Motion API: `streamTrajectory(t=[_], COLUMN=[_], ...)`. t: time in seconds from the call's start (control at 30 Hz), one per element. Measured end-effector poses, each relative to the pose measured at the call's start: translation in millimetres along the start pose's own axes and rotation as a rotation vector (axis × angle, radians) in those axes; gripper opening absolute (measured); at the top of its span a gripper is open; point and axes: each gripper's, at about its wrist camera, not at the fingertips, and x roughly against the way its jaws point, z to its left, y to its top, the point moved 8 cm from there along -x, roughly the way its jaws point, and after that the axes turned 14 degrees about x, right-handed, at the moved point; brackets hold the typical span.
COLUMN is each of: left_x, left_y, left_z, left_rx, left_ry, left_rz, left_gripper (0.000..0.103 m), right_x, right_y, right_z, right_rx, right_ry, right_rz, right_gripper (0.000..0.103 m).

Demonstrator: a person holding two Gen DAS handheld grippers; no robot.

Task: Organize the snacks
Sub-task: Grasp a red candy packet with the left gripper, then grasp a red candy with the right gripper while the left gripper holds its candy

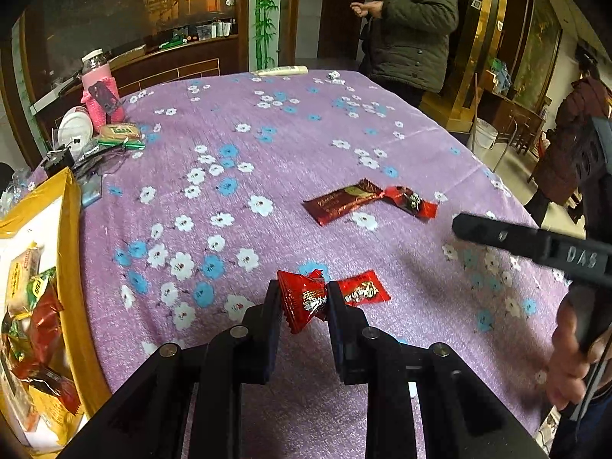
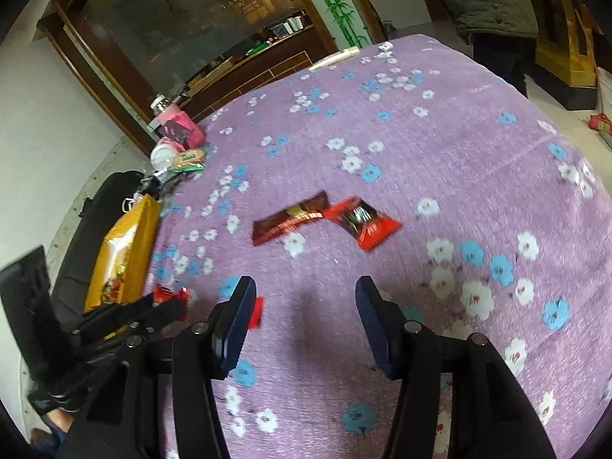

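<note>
Nearest to me, my left tongs (image 1: 304, 306) are pressed together on a red candy wrapper (image 1: 302, 300), pinching its crumpled middle; its flat tail shows past the right-hand finger. Whether the wrapper clears the purple flowered cloth of the table (image 1: 306, 134) I cannot tell. My right tongs (image 2: 306, 298) stand partly spread with nothing between the pads, only bare cloth beneath; in the left wrist view one of their black fingers (image 1: 497, 235) reaches in from the right edge. At my left, a yellow snack bag (image 1: 69, 248) lies open at the table's near-left edge, with wrapped snacks visible inside. Further out, near the middle of the table, a brown chocolate bar (image 1: 342, 201) and a second red candy (image 1: 411, 201) lie touching end to end, well apart from both tongs. Open cloth surrounds that pair on all sides. At the far left edge stand a pink-sleeved bottle (image 1: 101, 88), a white lid (image 1: 74, 130) and a small biscuit pack (image 1: 120, 132). Beyond the far edge a person in a dark green jacket (image 1: 413, 26) stands.
</note>
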Motion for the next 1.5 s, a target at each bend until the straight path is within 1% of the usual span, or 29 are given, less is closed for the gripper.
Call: streamTrajectory(t=[0.07, 0.2, 0.27, 0.33, 0.43, 0.5, 0.53, 0.6, 0.67, 0.73, 0.77, 0.83, 0.87, 0.9, 0.97, 1.0, 1.03, 1.1, 1.13, 1.2, 1.33, 1.4, 1.5], left_x=[1, 5, 5, 3, -7, -15, -23, -34, -45, -50, -52, -57, -59, -60, -61, -61, -60, -58, -58, -57, -58, -58, -60], left_y=[5, 22, 37, 48, 63, 63, 60, 57, 52, 46, 44, 43, 42, 41, 40, 41, 42, 42, 42, 42, 42, 42, 41], left_z=[1, 2, 3, 4, 10, 14, 17, 19, 20, 21, 22, 24, 25, 26, 27, 27, 27, 27, 28, 28, 30, 29, 28], left_rx=[0.004, 0.023, 0.038, 0.048, 0.085, 0.102, 0.108, 0.108, 0.098, 0.089, 0.085, 0.089, 0.09, 0.091, 0.089, 0.087, 0.083, 0.081, 0.081, 0.087, 0.094, 0.096, 0.094], left_ry=[0.0, -0.005, -0.009, -0.004, -0.001, 0.0, -0.002, 0.004, 0.012, 0.016, 0.019, 0.019, 0.019, 0.02, 0.022, 0.023, 0.027, 0.031, 0.03, 0.029, 0.03, 0.027, 0.02], left_rz=[-0.006, -0.025, -0.046, -0.06, -0.073, -0.068, -0.053, -0.038, -0.025, -0.015, -0.011, 0.005, 0.01, 0.015, 0.019, 0.016, 0.008, 0.001, 0.0, -0.001, 0.001, 0.005, 0.014], left_gripper=[0.022, 0.022, 0.022, 0.022, 0.022, 0.022, 0.022, 0.022, 0.022, 0.022, 0.022, 0.022, 0.022, 0.022, 0.022, 0.022, 0.022, 0.022, 0.022, 0.022, 0.022, 0.022, 0.022], right_x=[3, 2, -10, -23, -46, -56, -62, -69, -69, -71, -74, -82, -86, -87, -88, -87, -87, -87, -87, -86, -75, -71, -71], right_y=[13, 43, 59, 66, 61, 53, 47, 42, 42, 37, 34, 30, 27, 25, 22, 23, 24, 24, 23, 23, 32, 35, 35], right_z=[0, -2, -6, -10, -17, -17, -18, -25, -28, -29, -31, -34, -32, -30, -30, -31, -31, -30, -28, -22, -3, 4, 12], right_rx=[0.017, 0.038, 0.045, 0.045, 0.066, 0.094, 0.107, 0.134, 0.192, 0.233, 0.235, 0.258, 0.276, 0.308, 0.343, 0.347, 0.341, 0.346, 0.349, 0.336, 0.335, 0.322, 0.299], right_ry=[-0.02, -0.031, -0.045, -0.045, -0.063, -0.045, -0.037, -0.083, -0.128, -0.128, -0.128, -0.156, -0.167, -0.192, -0.246, -0.258, -0.248, -0.254, -0.253, -0.224, -0.173, -0.13, -0.056], right_rz=[-0.005, -0.032, -0.02, 0.0, 0.041, 0.057, 0.07, 0.084, 0.078, 0.084, 0.098, 0.137, 0.155, 0.153, 0.157, 0.153, 0.152, 0.15, 0.149, 0.138, 0.066, 0.038, 0.034], right_gripper=[0.054, 0.054, 0.054, 0.054, 0.054, 0.054, 0.054, 0.054, 0.054, 0.054, 0.054, 0.054, 0.052, 0.051, 0.043, 0.032, 0.026, 0.024, 0.024, 0.024, 0.024, 0.024, 0.024])
